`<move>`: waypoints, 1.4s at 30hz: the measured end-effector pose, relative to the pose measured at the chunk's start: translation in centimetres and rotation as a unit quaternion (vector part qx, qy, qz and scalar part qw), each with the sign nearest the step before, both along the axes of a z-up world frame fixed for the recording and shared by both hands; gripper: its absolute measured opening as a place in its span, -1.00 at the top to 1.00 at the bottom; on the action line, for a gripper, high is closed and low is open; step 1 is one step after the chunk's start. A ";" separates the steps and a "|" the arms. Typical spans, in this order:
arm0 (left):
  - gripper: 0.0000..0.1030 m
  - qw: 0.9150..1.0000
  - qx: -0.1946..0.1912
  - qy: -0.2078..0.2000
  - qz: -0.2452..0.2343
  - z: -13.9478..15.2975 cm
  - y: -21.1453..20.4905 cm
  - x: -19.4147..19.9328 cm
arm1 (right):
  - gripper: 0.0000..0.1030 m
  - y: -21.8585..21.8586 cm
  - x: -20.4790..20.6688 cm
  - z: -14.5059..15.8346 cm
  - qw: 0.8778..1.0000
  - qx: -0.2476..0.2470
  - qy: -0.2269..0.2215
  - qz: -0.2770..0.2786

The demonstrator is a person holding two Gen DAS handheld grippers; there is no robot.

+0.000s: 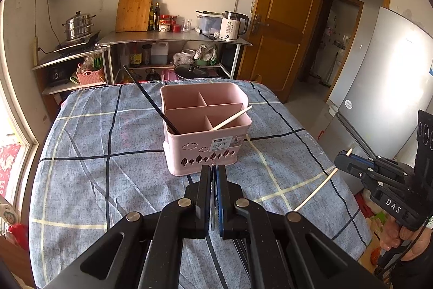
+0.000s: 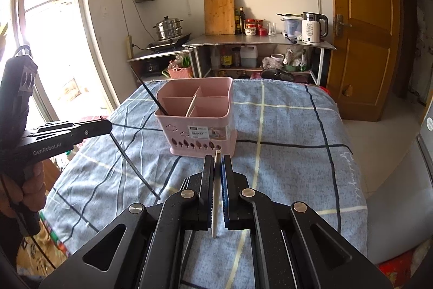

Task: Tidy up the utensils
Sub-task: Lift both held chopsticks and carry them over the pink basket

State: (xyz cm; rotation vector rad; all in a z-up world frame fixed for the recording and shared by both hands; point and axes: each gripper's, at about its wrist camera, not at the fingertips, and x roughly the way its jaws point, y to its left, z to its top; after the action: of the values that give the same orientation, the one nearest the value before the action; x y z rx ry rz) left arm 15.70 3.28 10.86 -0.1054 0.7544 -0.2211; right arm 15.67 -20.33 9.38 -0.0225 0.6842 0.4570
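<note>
A pink divided utensil basket (image 1: 205, 126) (image 2: 197, 118) stands on the table. A black chopstick (image 1: 151, 99) (image 2: 151, 94) leans in its front left compartment and a cream chopstick (image 1: 232, 117) (image 2: 191, 107) in its front right one. My left gripper (image 1: 214, 172) (image 2: 108, 125) is shut on a black chopstick (image 2: 130, 164), held above the cloth left of the basket. My right gripper (image 2: 218, 161) (image 1: 341, 159) is shut on a cream chopstick (image 2: 215, 197) (image 1: 316, 190), held above the cloth near the basket.
The table has a blue plaid cloth (image 1: 108, 148) (image 2: 292, 142). Behind it stand metal shelves (image 1: 173, 37) with a kettle (image 1: 232, 26), a cutting board and a steamer pot. A wooden door (image 1: 284, 18) and a fridge (image 1: 387, 88) are at the right, a window (image 2: 48, 31) at the left.
</note>
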 end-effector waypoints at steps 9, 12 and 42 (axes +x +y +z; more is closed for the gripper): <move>0.93 1.000 -0.003 -0.009 -0.009 1.4 -0.2 -0.8 | 0.90 -0.2 -0.9 1.1 1.000 0.010 -0.014 -0.005; 0.93 1.000 -0.004 -0.014 -0.009 2.2 -0.1 -0.6 | 0.90 0.2 -0.6 2.1 0.999 0.017 -0.026 -0.003; 0.93 0.997 -0.008 -0.067 0.040 8.9 4.2 10.9 | 0.90 6.7 10.0 8.5 0.989 0.118 -0.094 0.002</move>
State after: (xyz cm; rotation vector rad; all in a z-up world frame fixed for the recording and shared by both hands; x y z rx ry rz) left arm 26.65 7.48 19.73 -0.1337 0.6130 -0.1569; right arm 25.71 -13.63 17.91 0.1546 0.4410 0.5293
